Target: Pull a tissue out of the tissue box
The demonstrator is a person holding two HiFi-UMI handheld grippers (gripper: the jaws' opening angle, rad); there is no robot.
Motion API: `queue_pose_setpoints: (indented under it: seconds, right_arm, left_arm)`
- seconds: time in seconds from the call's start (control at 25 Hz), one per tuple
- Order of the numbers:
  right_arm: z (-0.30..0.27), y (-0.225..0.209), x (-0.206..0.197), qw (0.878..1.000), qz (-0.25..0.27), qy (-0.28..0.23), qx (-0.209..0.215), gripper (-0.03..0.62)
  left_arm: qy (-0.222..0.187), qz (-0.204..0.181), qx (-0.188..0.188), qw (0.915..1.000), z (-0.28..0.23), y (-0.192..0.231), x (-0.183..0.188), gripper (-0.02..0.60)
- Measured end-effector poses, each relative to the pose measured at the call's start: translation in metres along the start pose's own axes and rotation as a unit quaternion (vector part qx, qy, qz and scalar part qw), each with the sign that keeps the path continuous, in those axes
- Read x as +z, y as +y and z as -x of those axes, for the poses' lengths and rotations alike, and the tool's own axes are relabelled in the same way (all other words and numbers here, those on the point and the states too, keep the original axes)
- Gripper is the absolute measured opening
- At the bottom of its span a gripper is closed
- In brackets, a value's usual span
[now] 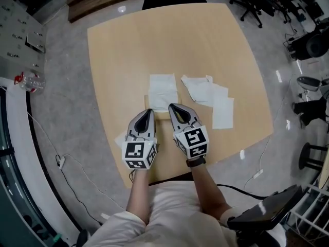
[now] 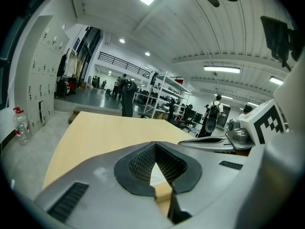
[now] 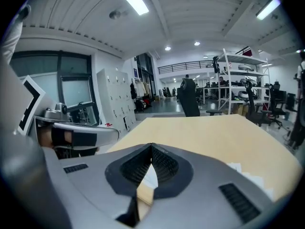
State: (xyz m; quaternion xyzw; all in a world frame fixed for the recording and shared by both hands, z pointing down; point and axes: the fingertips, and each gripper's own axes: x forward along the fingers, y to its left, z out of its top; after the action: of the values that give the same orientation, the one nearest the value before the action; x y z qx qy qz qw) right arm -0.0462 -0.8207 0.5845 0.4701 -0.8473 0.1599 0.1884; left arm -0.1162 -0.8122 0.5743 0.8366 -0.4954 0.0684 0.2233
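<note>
The tan tissue box [image 1: 163, 116] lies near the front of the wooden table [image 1: 154, 40], with a white tissue [image 1: 163, 88] spread over its top. Both grippers hover just short of the box's near end. My left gripper [image 1: 150, 110] is shut with nothing held, and so is my right gripper [image 1: 172, 106] beside it. In the left gripper view the jaws [image 2: 155, 145] meet at the tips, and the tissue [image 2: 157, 176] and box [image 2: 164, 193] show through the gap behind them. The right gripper view shows its gripper [image 3: 151, 147] shut the same way over the tissue [image 3: 150, 179].
Several loose tissues [image 1: 209, 95] lie on the table right of the box, and another [image 1: 120, 139] sits under my left gripper. A plastic bottle [image 1: 30, 81] stands on the floor at left. Office chairs [image 1: 259, 1] and a cable [image 1: 61, 161] surround the table.
</note>
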Motion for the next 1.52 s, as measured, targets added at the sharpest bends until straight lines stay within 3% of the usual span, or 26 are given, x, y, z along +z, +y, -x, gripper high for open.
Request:
queue_pose_setpoints:
  seconds: [0.4, 0.68, 1.28, 1.52]
  right_arm:
    - [-0.042, -0.008, -0.036, 0.998, 0.029, 0.059, -0.010, 0.006]
    - [-0.057, -0.016, -0.054, 0.995, 0.046, 0.085, -0.029, 0.084]
    - [-0.078, -0.033, -0.076, 0.989, 0.042, 0.138, -0.041, 0.081]
    - [-0.076, -0.032, -0.077, 0.988, 0.039, 0.139, -0.048, 0.014]
  left_arm:
    - [0.033, 0.010, 0.008, 0.9994, -0.021, 0.013, -0.025, 0.002]
    - [0.050, 0.019, 0.016, 0.9985, -0.026, 0.024, -0.040, 0.002]
    - [0.053, 0.035, 0.012, 0.9979, -0.031, 0.026, -0.046, 0.002]
    - [0.046, 0.041, 0.008, 0.9981, -0.030, 0.025, -0.044, 0.002]
